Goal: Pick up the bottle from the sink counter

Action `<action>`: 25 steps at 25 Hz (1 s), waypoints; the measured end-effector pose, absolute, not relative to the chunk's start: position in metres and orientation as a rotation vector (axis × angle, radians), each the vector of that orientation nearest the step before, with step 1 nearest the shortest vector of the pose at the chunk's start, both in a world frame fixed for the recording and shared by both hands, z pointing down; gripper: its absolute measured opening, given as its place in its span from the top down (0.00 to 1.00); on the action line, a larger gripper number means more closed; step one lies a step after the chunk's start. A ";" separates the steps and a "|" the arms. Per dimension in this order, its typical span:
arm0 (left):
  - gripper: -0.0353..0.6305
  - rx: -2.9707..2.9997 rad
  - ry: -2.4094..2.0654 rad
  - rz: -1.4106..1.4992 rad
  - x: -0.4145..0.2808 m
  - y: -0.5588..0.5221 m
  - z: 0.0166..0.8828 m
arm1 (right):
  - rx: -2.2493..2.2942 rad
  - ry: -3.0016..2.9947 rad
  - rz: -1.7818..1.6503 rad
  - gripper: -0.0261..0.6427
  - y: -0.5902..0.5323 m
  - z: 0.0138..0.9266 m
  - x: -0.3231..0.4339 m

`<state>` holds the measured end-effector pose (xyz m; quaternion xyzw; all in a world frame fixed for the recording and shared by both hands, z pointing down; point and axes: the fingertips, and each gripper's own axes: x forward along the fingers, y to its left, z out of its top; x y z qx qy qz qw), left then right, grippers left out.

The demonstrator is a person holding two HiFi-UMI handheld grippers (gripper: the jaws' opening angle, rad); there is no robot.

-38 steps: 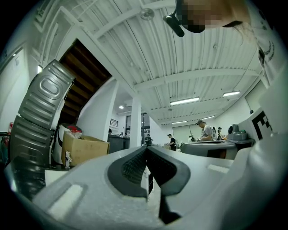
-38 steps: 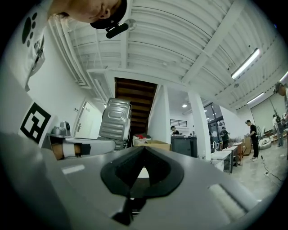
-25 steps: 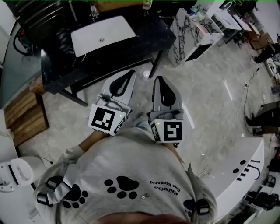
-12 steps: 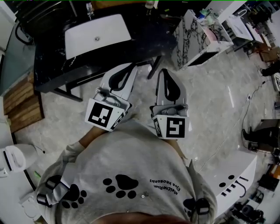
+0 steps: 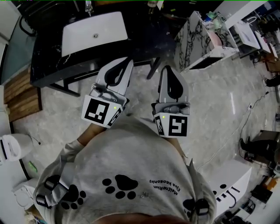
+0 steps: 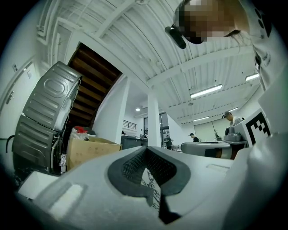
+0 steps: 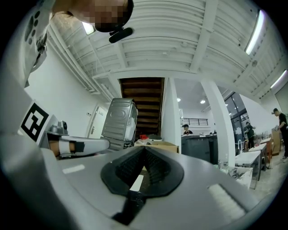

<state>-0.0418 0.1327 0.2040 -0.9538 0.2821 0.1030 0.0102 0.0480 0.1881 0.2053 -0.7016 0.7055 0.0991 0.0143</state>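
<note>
My left gripper and right gripper both have their jaws pressed together, empty, short of the bench. The bottle seems to stand at its far edge behind the basin. If I arrive unopened, I could topple it.

Grey sweatshirt, black paw prints

Cardboard box, probably stairs above

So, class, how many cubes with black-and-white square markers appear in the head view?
2. One marker cube sits at the rear of the grey left gripper; the other at the rear of the grey right gripper. None seems hidden.
</note>
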 end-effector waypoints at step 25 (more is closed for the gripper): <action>0.94 -3.025 0.838 0.271 0.065 -0.053 0.219 | -2.229 2.185 0.279 0.96 0.022 0.219 0.156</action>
